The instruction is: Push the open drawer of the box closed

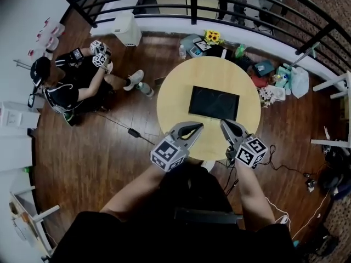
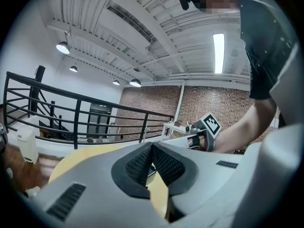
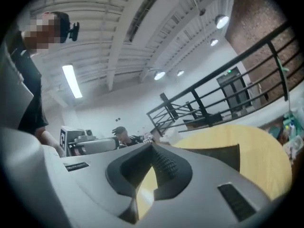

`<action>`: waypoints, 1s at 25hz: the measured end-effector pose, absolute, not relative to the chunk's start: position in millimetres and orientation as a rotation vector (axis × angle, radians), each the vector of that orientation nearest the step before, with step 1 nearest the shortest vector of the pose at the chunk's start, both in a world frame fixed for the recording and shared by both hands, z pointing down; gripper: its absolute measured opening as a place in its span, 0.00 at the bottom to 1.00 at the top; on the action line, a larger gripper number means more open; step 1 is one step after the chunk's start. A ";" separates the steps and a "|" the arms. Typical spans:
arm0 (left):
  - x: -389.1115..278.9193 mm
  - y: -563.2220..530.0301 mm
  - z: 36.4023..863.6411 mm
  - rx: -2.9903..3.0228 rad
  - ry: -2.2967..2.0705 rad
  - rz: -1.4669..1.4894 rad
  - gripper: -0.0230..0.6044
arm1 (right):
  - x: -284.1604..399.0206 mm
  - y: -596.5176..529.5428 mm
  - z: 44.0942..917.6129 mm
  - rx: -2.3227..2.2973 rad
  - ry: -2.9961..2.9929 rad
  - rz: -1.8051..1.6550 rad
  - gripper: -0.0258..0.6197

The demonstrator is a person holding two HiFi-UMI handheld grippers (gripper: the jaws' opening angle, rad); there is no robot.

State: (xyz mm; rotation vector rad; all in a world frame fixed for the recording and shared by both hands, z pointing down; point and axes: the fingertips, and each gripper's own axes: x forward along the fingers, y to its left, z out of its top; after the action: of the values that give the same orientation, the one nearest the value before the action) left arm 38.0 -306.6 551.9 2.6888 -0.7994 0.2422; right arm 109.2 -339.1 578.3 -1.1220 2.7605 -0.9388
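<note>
A flat black box (image 1: 214,103) lies on the middle of the round yellow table (image 1: 175,92); from above I cannot make out its drawer. Both grippers hover over the table's near edge, short of the box and apart from it. My left gripper (image 1: 197,126) is shut with its pads meeting and nothing between them, as the left gripper view also shows (image 2: 152,147). My right gripper (image 1: 224,123) is shut and empty too (image 3: 153,149). The box's dark edge (image 3: 219,156) shows beyond the right jaws. The right gripper's marker cube (image 2: 209,124) appears in the left gripper view.
A black railing (image 1: 192,4) curves behind the table. Bags, flowers (image 1: 212,36) and bottles crowd the floor beyond the table's far edge. A person (image 1: 71,84) sits on the wooden floor at the left with marker cubes. Cables (image 1: 131,131) trail across the floor.
</note>
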 end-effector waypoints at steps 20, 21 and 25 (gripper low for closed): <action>69.4 -230.5 406.8 2.881 -0.730 0.156 0.09 | 98.8 -225.4 385.9 -0.917 2.980 -0.289 0.06; 70.4 -230.0 405.0 2.880 -0.728 0.161 0.09 | 100.1 -225.3 383.4 -0.916 2.978 -0.289 0.06; 70.2 -221.5 403.3 2.885 -0.724 0.173 0.09 | 100.6 -217.6 381.4 -0.920 2.978 -0.288 0.06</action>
State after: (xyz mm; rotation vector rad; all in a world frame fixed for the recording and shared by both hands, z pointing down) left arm 70.2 -221.5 403.3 2.8847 -0.7243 0.1730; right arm 100.6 -217.6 381.4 -0.9203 2.9781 -0.2882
